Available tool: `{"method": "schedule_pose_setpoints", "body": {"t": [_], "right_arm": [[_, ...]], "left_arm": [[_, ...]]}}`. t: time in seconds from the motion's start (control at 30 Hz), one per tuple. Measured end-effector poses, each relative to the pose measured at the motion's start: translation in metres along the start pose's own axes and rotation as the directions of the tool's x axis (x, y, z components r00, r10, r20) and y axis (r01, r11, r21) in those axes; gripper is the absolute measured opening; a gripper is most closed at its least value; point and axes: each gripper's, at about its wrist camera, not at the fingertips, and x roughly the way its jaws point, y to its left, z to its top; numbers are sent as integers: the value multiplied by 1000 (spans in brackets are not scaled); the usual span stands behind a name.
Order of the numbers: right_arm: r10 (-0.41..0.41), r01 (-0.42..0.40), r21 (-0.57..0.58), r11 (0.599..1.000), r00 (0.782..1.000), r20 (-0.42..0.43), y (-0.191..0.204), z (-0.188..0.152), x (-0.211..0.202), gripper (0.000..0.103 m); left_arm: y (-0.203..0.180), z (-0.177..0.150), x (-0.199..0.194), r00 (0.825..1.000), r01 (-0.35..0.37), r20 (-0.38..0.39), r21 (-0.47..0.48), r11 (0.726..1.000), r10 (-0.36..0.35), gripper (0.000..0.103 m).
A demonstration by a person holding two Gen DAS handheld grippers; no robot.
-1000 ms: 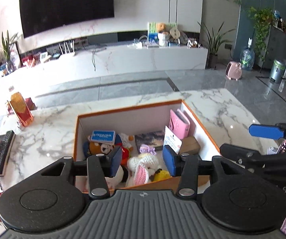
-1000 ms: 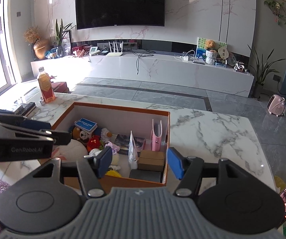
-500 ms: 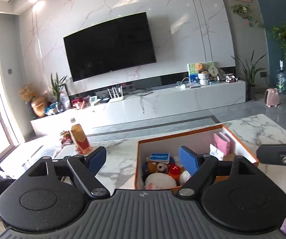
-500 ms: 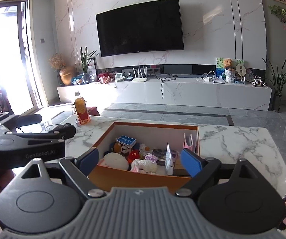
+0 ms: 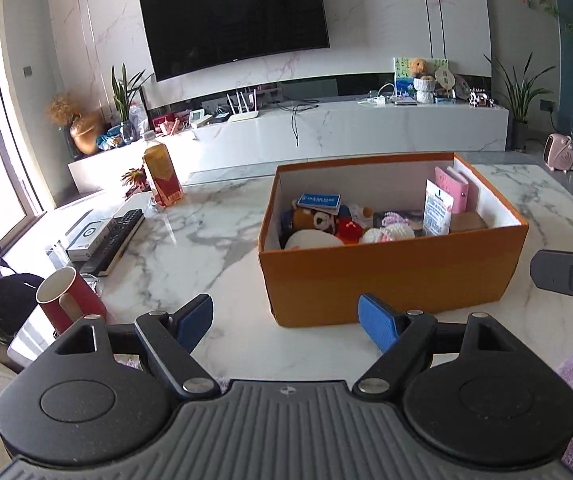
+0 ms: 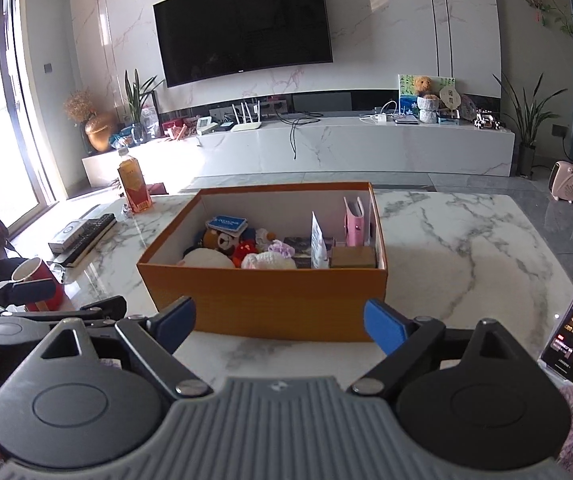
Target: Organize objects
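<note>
Both grippers, left gripper (image 5: 286,322) and right gripper (image 6: 280,326), have backed off the orange box (image 6: 270,304), jaws released, its toys half-hidden.

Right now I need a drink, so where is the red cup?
The red cup stands at the table's near left edge in both views, left of the orange box and nearer than the black remote.

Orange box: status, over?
Left gripper and right gripper open, empty, short of the orange box. Box full: toys, cards, pink notebook. Nothing in the way.
</note>
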Motion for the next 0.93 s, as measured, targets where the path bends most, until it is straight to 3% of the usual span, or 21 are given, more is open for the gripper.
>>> {"method": "schedule_pose_setpoints", "body": {"t": [0.93], "right_arm": [[-36, 37, 11, 999, 997, -61, -3, -7, 23, 92]], "left_arm": [[-4, -2, -4, 999, 33, 0, 22, 999, -33, 94]]}}
